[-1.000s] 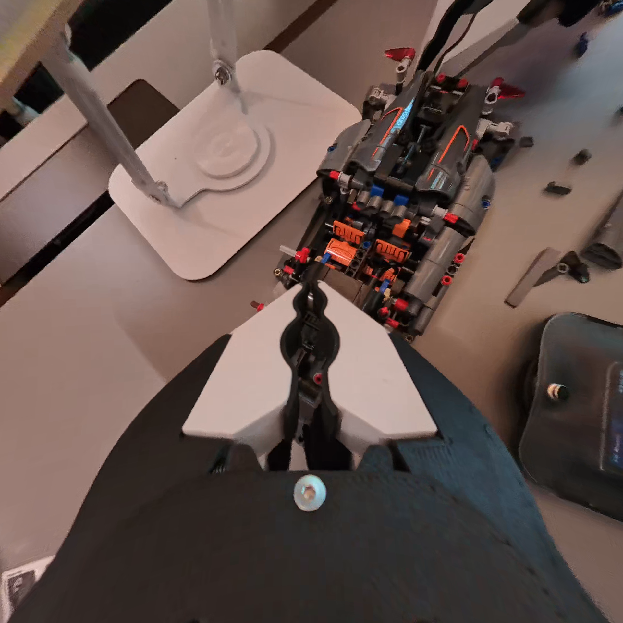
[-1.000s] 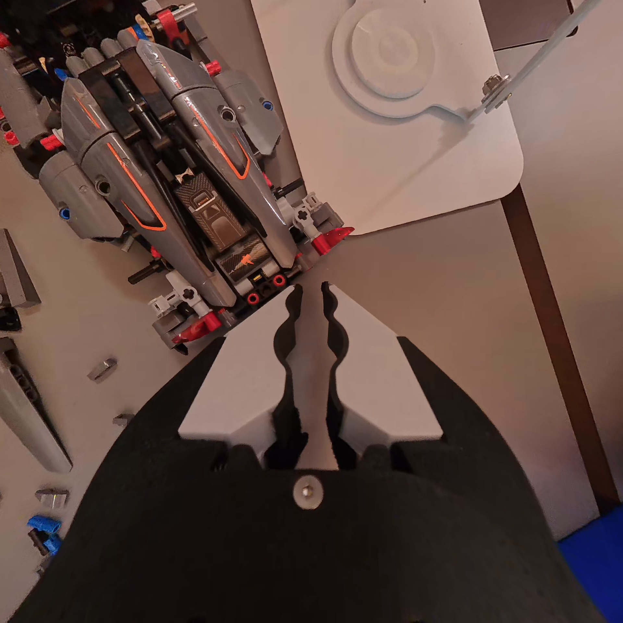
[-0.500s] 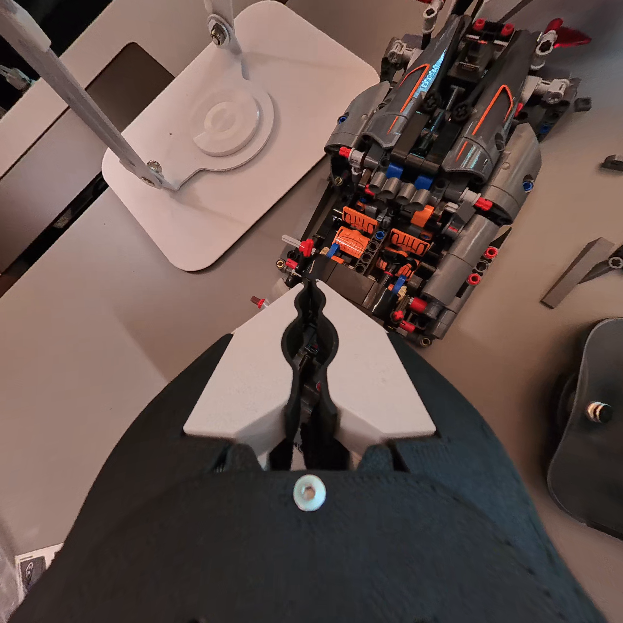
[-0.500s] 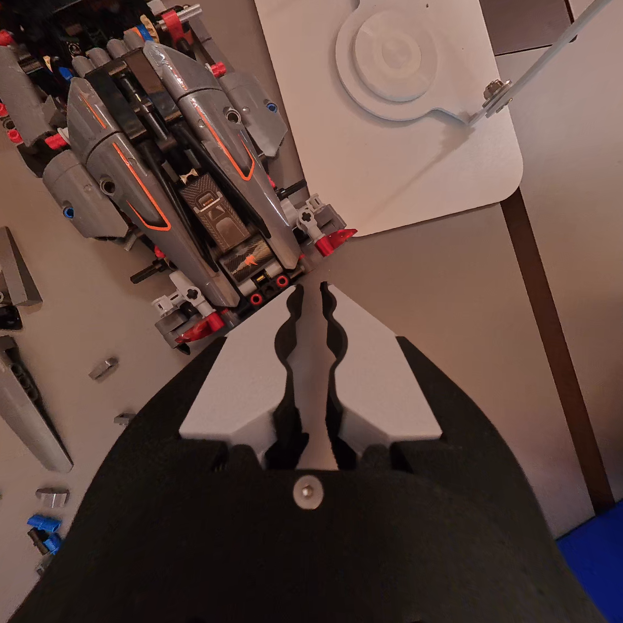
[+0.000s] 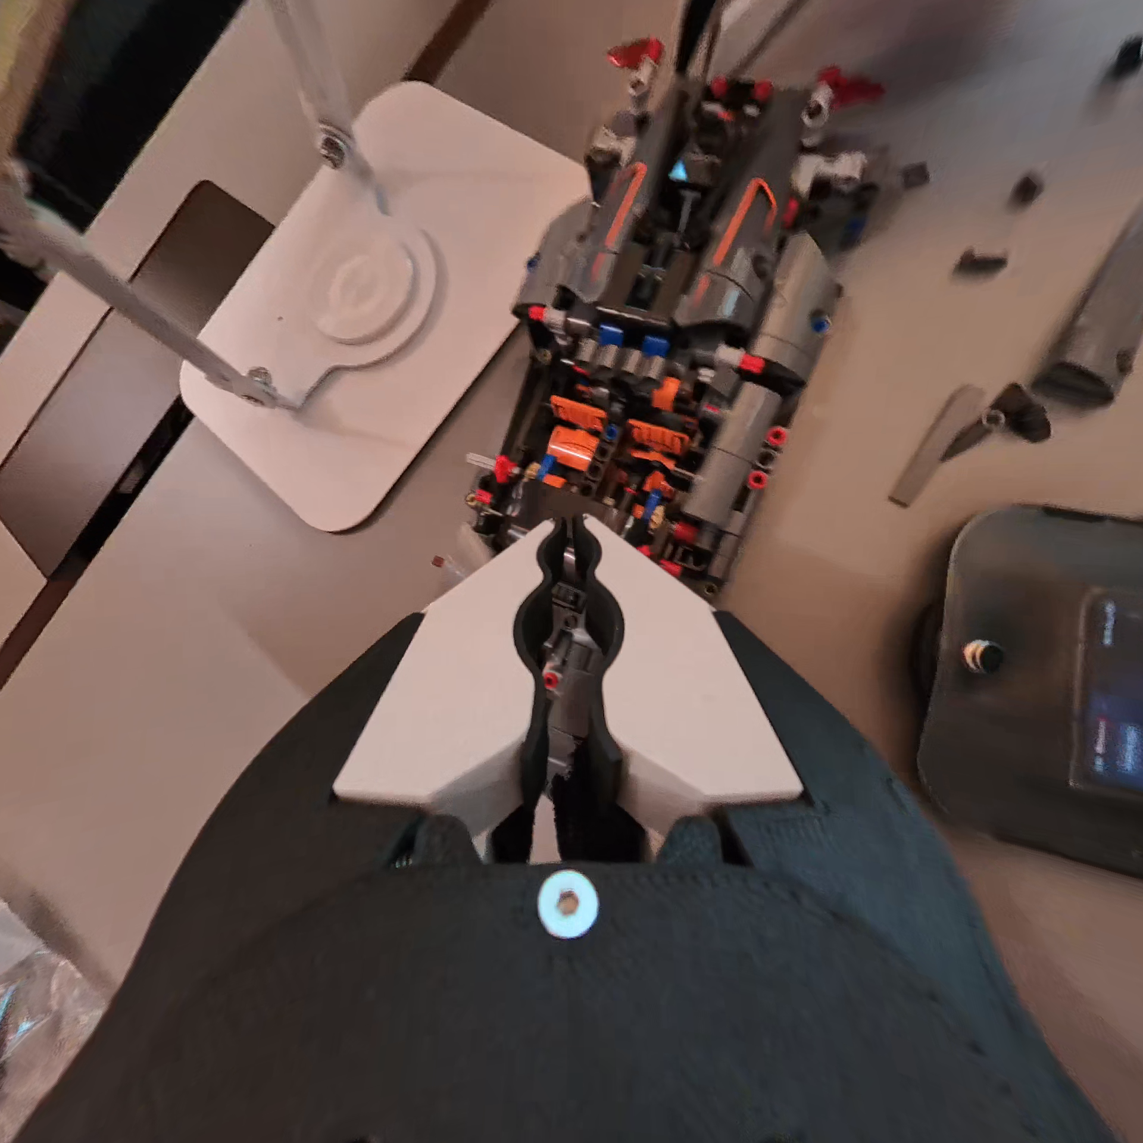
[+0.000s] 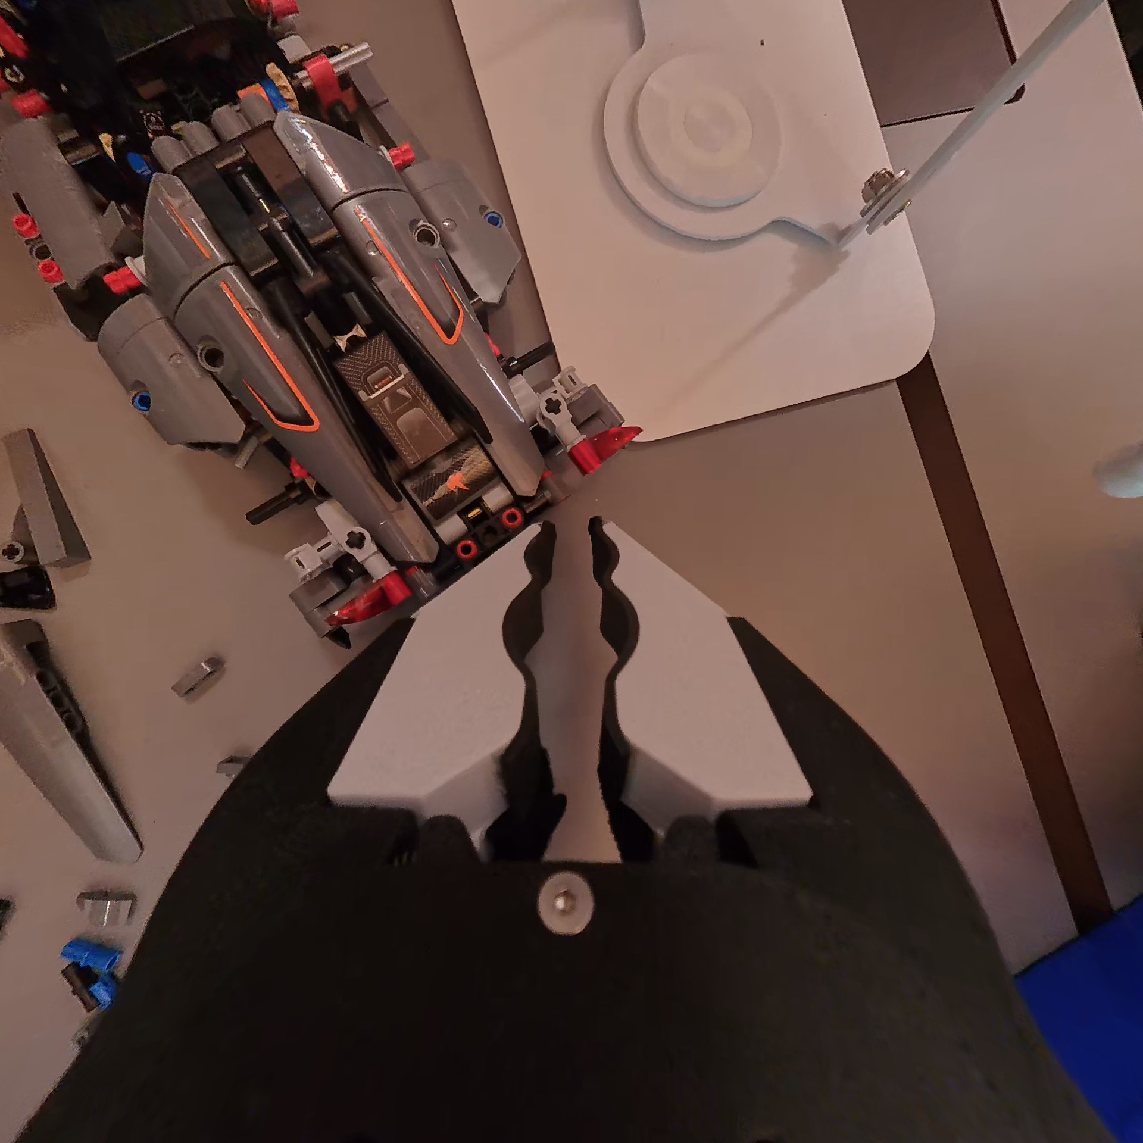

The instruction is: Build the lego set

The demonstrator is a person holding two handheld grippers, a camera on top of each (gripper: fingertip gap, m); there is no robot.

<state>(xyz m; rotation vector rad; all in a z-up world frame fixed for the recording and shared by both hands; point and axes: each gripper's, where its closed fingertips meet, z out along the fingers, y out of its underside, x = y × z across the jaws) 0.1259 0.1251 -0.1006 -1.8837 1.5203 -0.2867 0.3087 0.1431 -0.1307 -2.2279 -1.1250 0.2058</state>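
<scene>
On the tabletop (image 5: 185, 618), a white stand base (image 5: 371, 346) lies just left of the lego car model (image 5: 668, 346). The left hand-held gripper (image 5: 570, 526) pinches the model's near end, with loose grey pieces (image 5: 965, 433) and a dark device (image 5: 1039, 668) to the right. The right hand-held gripper (image 6: 569, 526), fingers spread and empty, hovers just beside the model's tail (image 6: 488, 532).

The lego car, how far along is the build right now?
Mostly done: the lego car already has its chassis, orange interior and grey body panels. In hand: the left gripper is shut on a small grey piece at the car's near end; the right gripper is open and empty. Left: loose grey panels on the table.
</scene>
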